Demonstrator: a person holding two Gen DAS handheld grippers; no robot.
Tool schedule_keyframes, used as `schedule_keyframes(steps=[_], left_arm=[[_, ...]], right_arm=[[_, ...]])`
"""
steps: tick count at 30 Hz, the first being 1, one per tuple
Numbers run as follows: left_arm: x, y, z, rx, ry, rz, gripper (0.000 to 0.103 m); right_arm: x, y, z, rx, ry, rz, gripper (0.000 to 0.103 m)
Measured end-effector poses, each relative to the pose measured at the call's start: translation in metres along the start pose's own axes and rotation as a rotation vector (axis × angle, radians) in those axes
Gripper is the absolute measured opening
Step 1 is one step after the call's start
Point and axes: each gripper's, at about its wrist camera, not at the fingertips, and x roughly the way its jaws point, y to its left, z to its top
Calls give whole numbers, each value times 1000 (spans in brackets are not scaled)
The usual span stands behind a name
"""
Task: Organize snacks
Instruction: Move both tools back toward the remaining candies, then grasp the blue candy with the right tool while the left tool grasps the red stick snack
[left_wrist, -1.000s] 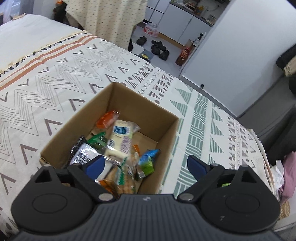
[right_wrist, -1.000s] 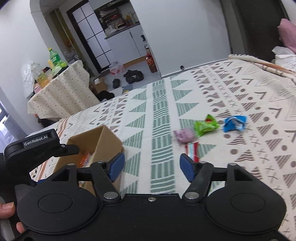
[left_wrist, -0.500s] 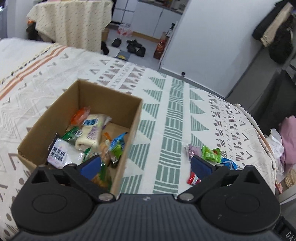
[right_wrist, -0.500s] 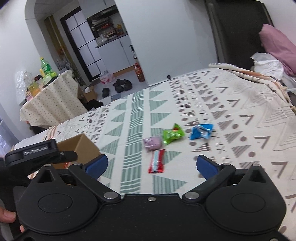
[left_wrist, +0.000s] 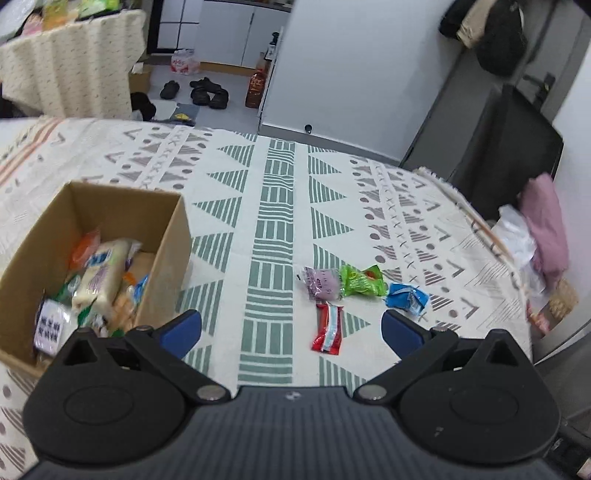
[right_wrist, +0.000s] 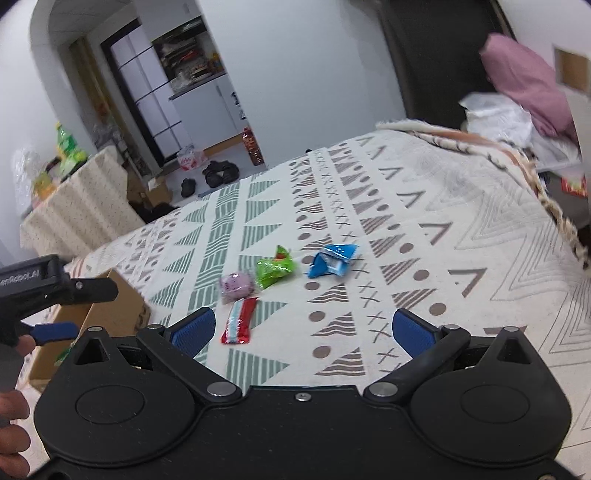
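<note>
Left wrist view: left gripper wide, empty; right gripper likewise. Risk: purple and green packets touch, so one pinch may drag both.

A bed has a cover with green and brown shapes. Past the far edge of the bed, black shoes sit on the floor. A red bottle stands near the shoes, by a white wall. A bench with a spotty cloth stands left of the shoes, with a green bottle on top. A pink cloth lies off the right side of the bed.
</note>
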Motion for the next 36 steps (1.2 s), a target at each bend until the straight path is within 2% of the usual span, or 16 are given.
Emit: schedule_keyframes(steps=[2,7,15,22,26,28,30,32,34,36], left_arm=[[8,-8,4,41,15,14,103],[32,-22,10,67,49,32,103],[71,-39,7,75,88,67,103],[110,-47,2,91,145,40,99],[128,-48,-4,90,165,29,87],[138,-47,-6,70,189,27,78],[147,-46,-8,48,217,25,63],[155,-44,-9,30,234,19,59],[156,-44,-8,33,214,22,54],[157,-43,-6,29,200,33,29]], right_arm=[[6,-12,1,71,2,31,103],[20,-28,5,139,-10,43,102],[48,-41,8,178,10,64,97],[80,-57,11,245,35,70,90],[96,-62,11,264,42,72,88],[105,-63,11,274,47,76,85],[113,-63,12,288,43,83,82],[120,-62,12,290,36,91,81],[127,-60,13,280,35,87,80],[135,-60,13,286,42,87,77]])
